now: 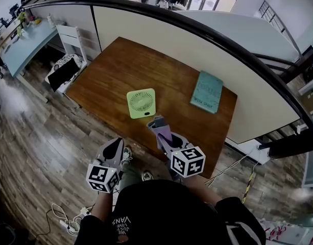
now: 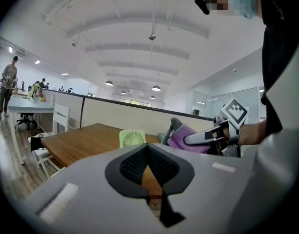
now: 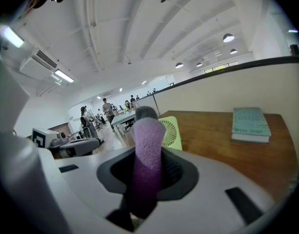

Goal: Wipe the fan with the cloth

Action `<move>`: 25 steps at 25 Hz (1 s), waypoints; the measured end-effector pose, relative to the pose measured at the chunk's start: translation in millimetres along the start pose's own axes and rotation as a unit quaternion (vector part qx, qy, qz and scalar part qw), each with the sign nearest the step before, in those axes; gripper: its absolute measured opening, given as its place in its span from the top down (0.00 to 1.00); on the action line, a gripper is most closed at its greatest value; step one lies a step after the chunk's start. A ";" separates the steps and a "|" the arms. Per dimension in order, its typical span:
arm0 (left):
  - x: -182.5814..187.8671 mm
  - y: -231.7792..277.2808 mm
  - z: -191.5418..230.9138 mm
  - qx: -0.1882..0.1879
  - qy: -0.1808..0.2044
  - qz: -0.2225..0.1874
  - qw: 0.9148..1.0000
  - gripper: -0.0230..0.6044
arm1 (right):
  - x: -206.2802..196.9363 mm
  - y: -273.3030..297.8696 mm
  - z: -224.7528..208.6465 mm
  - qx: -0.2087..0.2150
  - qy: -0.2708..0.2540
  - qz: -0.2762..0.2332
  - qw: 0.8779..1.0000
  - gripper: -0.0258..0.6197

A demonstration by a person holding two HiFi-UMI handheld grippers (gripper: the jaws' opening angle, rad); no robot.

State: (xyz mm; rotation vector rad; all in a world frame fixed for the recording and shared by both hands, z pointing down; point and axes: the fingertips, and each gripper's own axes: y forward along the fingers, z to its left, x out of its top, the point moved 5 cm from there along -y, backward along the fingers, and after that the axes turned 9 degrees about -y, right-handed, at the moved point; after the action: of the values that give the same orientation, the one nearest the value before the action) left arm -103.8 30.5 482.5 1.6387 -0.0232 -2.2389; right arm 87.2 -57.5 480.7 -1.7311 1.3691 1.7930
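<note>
Both tongs hang low in the frame, short of the wooden table (image 1: 115, 65): the left gripper (image 1: 116, 142) is clenched on nothing, while the right gripper (image 1: 160, 127) pinches a purple cloth (image 3: 147, 150) that sticks up past its jaws. Wiping looks unstarted, since cloth and fan are apart. Mid-frame, the green fan (image 1: 141, 103) stands upright, grille facing the frame's lower edge, roughly square with no clear long axis.
</note>
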 end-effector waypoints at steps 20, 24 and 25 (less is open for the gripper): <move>-6.6 -10.1 -1.6 0.016 -0.005 -0.003 1.000 0.95 | -8.5 6.0 5.6 0.014 -0.028 0.013 0.999 0.81; -8.8 -8.2 -0.9 0.018 -0.005 0.001 1.000 0.95 | -8.1 6.2 3.4 0.015 -0.028 0.013 0.999 0.81; -8.9 -8.0 -1.3 0.019 -0.005 0.001 1.000 0.95 | -7.9 5.9 2.7 0.015 -0.028 0.013 0.999 0.81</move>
State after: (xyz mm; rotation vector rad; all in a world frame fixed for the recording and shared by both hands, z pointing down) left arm -102.5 40.9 488.5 1.6451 -0.0712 -2.2585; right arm 82.9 -55.3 489.7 -1.6431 1.3949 1.8106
